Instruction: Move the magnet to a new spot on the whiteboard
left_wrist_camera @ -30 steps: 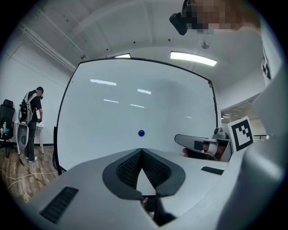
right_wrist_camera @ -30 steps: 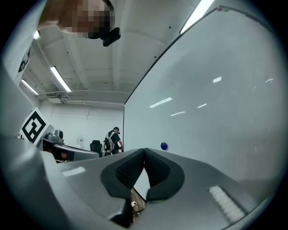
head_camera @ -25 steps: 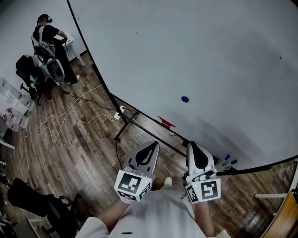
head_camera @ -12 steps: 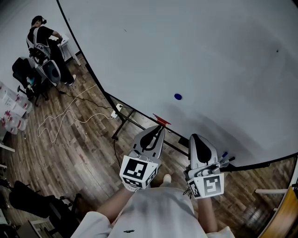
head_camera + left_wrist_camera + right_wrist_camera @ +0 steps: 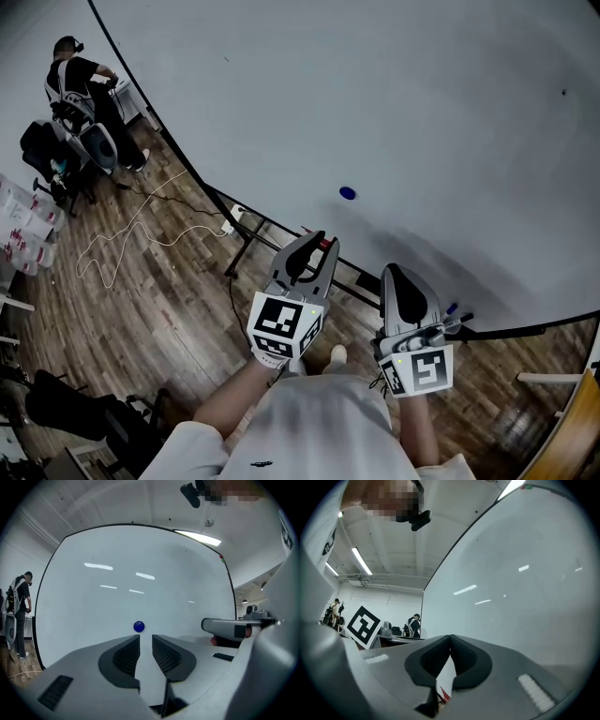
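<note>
A small round blue magnet sticks low on the big whiteboard. My left gripper points level at the board, below and to the left of the magnet and short of it. Its jaws have just been opening and stand apart with nothing between them. In the left gripper view the magnet sits just above the gap of the left gripper, a little left of it. My right gripper is held back beside the left one. In the right gripper view the right gripper is shut and empty, facing the whiteboard.
The whiteboard's black frame and tray run below the board, with markers on the tray near the right gripper. A white cable lies on the wooden floor. A person stands at the far left by chairs. White bins line the left edge.
My left gripper has moved forward toward the whiteboard and its jaws have parted from shut. The right gripper has crept forward a little and stayed shut.
</note>
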### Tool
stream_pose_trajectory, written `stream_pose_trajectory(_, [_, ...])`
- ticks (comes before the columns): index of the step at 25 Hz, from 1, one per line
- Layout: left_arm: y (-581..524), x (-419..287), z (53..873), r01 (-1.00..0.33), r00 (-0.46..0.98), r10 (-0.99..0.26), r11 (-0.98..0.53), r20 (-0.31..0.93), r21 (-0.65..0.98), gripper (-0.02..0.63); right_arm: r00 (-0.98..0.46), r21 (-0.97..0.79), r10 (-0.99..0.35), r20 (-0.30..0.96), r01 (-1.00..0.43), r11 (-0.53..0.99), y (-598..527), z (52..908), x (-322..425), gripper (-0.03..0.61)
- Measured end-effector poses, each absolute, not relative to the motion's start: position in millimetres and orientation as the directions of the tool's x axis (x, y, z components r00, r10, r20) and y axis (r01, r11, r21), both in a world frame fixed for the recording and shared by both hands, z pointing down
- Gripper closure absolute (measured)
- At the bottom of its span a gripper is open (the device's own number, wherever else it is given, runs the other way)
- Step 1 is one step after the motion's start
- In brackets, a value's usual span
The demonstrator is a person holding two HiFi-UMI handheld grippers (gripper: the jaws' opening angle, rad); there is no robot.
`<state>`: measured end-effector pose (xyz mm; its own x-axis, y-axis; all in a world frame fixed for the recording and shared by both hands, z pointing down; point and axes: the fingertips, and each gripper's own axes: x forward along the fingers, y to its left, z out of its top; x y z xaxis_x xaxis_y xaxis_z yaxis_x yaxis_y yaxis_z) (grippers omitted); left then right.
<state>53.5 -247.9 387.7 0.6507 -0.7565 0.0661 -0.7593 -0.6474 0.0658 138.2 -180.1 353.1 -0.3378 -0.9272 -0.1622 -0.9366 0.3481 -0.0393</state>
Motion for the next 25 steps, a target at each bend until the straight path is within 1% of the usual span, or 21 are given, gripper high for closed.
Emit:
stream_pose_trajectory(12, [-282.1, 72.6, 384.5, -0.781, 0.625, -0.779, -0.623, 0.053, 0.043, 0.477, -0.328, -0.056, -0.934, -0.140, -0.940, 0.338, -183.2, 361.4, 150.3, 0.569])
stream_pose_trajectory(25, [-311.3, 81.8, 382.9, -0.795, 0.606, -0.794, -0.605, 0.051, 0.043, 0.476, -0.323, -0.063, -0.937, -0.131, -0.941, 0.333, -192.6, 366.7, 162.5, 0.569])
